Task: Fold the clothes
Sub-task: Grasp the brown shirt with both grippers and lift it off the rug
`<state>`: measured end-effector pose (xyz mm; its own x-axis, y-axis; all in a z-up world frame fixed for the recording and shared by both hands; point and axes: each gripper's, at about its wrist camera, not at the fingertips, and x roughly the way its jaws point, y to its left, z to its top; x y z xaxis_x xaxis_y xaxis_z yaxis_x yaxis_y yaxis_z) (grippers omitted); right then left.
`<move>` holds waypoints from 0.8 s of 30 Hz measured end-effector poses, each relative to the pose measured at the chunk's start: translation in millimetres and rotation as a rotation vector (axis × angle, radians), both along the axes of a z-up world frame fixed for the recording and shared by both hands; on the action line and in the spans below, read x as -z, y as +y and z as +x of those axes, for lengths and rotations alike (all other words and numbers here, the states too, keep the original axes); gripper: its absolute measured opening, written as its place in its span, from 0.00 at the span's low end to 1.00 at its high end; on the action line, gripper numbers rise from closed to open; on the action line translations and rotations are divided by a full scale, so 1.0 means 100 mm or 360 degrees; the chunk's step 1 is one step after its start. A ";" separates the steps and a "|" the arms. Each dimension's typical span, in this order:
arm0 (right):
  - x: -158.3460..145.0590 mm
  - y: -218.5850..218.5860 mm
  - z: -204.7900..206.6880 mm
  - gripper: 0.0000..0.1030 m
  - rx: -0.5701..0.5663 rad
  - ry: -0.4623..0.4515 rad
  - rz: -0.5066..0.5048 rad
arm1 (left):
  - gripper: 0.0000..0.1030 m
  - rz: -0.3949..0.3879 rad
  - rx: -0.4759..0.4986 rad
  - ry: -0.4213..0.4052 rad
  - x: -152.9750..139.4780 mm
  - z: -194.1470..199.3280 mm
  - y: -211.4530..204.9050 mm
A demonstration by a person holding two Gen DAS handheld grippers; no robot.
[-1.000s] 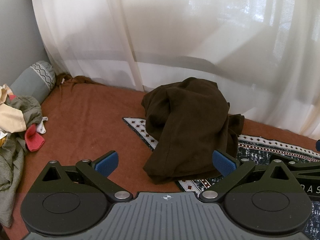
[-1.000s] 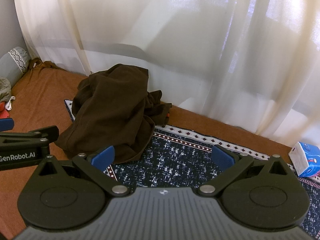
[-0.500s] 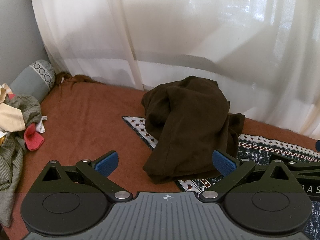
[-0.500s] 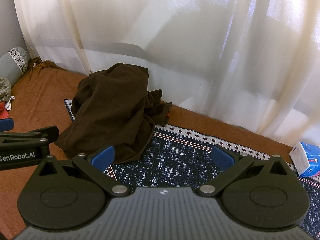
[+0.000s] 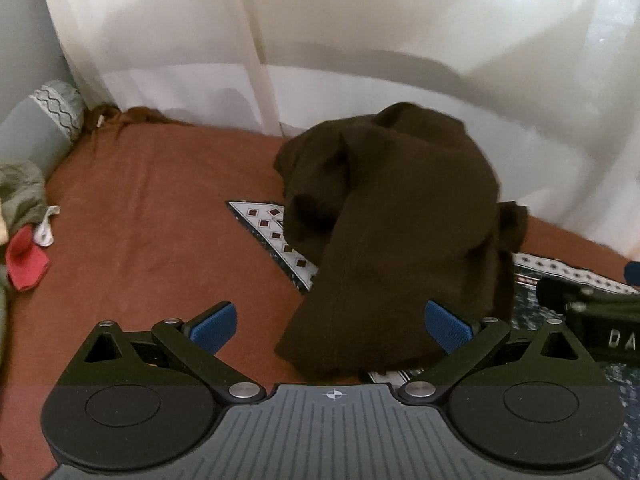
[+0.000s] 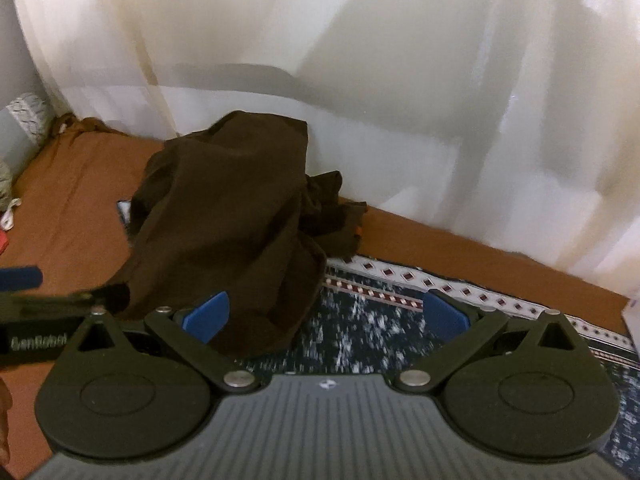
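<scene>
A dark brown crumpled cloth garment [image 5: 396,220] lies in a loose heap on the rust-brown bed cover [image 5: 152,216], its far end against the sheer white curtain [image 5: 320,40] and its near part draped over the far left corner of a dark blue patterned rug with a white diamond border [image 5: 276,228]. In the left wrist view the left gripper [image 5: 330,326] hangs just before the near hem of the heap, its blue-padded fingers [image 5: 214,324] spread wide apart with nothing between them. The right pad overlaps the garment's near right edge in the picture; whether it touches cannot be told. At the far left a grey-green bolster cushion with a wavy band [image 5: 40,124] leans at the wall, and near it lies a pile of mixed clothes, olive, red and white [image 5: 24,220]. At the right edge part of the right gripper's black body shows.

In the right wrist view, which is blurred, the garment [image 6: 232,216] sits left of centre, partly on the rug [image 6: 372,320], with bed cover [image 6: 68,200] to its left and the curtain [image 6: 360,60] behind. The right gripper [image 6: 326,316] is held above the rug with its fingers [image 6: 444,316] wide apart and empty; its left pad lies over the garment's near edge in the picture. The left gripper's black arm [image 6: 36,320] reaches in from the left edge.
</scene>
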<state>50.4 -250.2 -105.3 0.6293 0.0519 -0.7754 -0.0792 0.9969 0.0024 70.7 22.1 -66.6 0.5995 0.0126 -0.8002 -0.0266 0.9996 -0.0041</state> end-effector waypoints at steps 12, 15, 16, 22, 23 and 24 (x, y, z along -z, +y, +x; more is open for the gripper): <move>0.36 0.12 0.97 1.00 0.0010 0.0003 0.0177 | 0.91 -0.0038 0.0292 0.0013 0.32 0.52 0.01; 0.42 0.29 1.11 0.99 -0.0109 -0.0023 0.0054 | 0.69 -0.0093 0.0334 0.0102 0.44 0.61 0.00; 0.46 0.35 1.12 0.97 -0.0160 -0.0024 -0.0009 | 0.53 -0.0121 0.0344 0.0109 0.45 0.62 0.01; 0.60 0.22 1.17 0.45 -0.0198 0.0080 0.0262 | 0.00 -0.0220 0.0360 0.0121 0.47 0.59 0.02; 0.59 0.20 1.16 0.26 -0.0198 0.0096 0.0295 | 0.00 -0.0206 0.0347 0.0108 0.43 0.57 0.00; 0.56 0.17 1.13 0.16 -0.0191 0.0097 0.0316 | 0.00 -0.0193 0.0337 0.0077 0.36 0.53 -0.01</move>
<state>163.8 -232.7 -161.3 0.5619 0.2787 -0.7788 -0.1911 0.9598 0.2056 124.1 21.0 -102.4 0.5397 -0.2074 -0.8159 0.1807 0.9751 -0.1284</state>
